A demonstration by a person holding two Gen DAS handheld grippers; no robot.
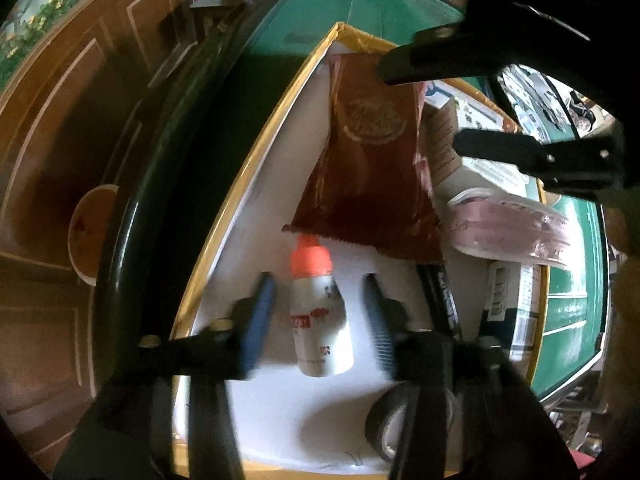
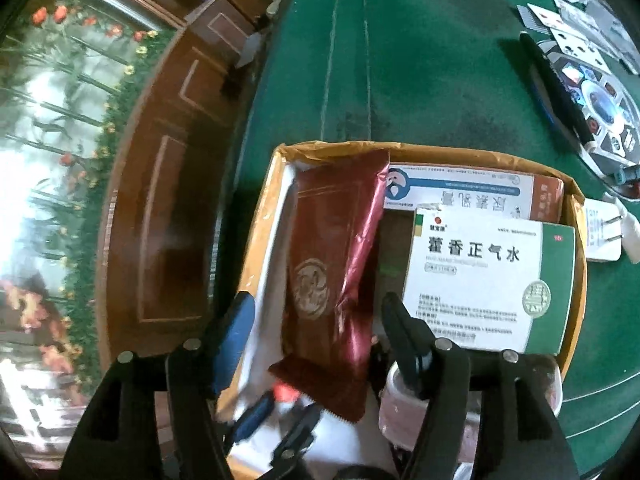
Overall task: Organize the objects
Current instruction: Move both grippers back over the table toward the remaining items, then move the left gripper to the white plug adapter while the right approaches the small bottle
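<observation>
A yellow-rimmed box (image 1: 224, 216) with a white inside sits on the green table. A small white bottle with an orange cap (image 1: 318, 312) lies on its floor. My left gripper (image 1: 318, 308) is open, its fingers either side of the bottle and apart from it. A dark red foil pouch (image 1: 372, 168) lies beyond the bottle. My right gripper (image 2: 316, 332) is open above the box, over the red pouch (image 2: 332, 268). The left gripper (image 2: 276, 420) and the orange cap (image 2: 284, 392) show below it. The right gripper (image 1: 436, 100) hangs at the upper right of the left wrist view.
The box (image 2: 576, 256) also holds a green-and-white medicine carton (image 2: 480, 280), a blue-and-white carton (image 2: 460, 192), a pink tape roll (image 1: 508, 228) and a black tape roll (image 1: 384, 420). On the green table (image 2: 400, 60) lie playing cards (image 2: 576, 20), a pen and a plug.
</observation>
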